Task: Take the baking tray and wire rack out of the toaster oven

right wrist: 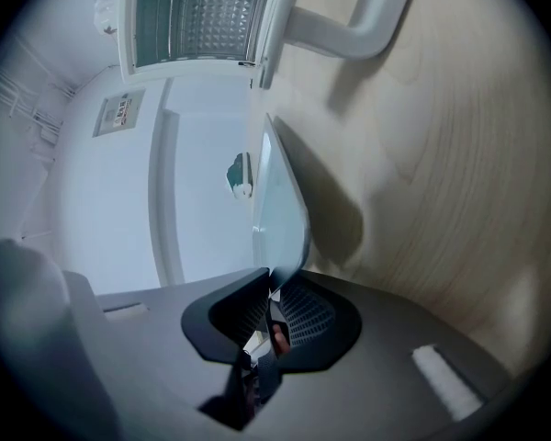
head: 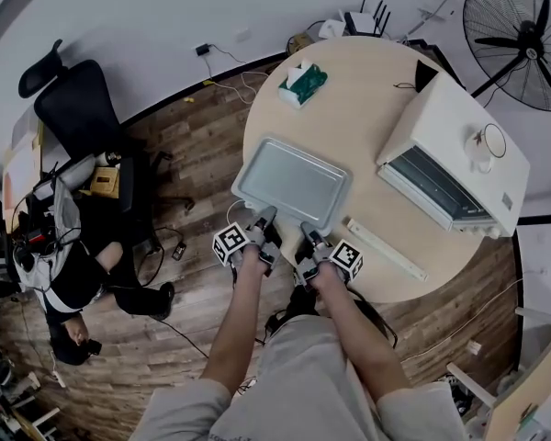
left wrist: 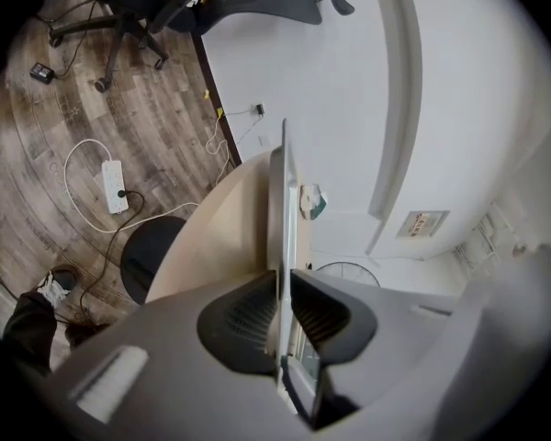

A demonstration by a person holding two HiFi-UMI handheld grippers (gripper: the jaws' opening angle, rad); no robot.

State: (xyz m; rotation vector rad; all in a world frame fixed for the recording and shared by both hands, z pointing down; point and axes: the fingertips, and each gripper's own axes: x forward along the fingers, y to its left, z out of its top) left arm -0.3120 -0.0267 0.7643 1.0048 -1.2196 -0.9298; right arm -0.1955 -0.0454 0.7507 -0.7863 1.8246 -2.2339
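Note:
The grey baking tray (head: 292, 180) is outside the oven, over the round wooden table (head: 349, 118), and both grippers hold its near rim. My left gripper (head: 264, 217) is shut on the rim's left part; the thin tray edge (left wrist: 282, 209) runs straight between its pads (left wrist: 248, 315). My right gripper (head: 310, 232) is shut on the rim's right part, where the tray (right wrist: 277, 209) casts a shadow on the table. The white toaster oven (head: 459, 127) stands at the right with its door open. A gridded surface (right wrist: 202, 12) shows inside; I cannot tell if it is the wire rack.
The oven door's white handle (head: 386, 246) reaches toward the table's near right edge. A tissue box (head: 301, 84) sits at the table's far side. A fan (head: 523, 35) stands behind the oven. An office chair (head: 83, 108) and a seated person (head: 64, 274) are at the left.

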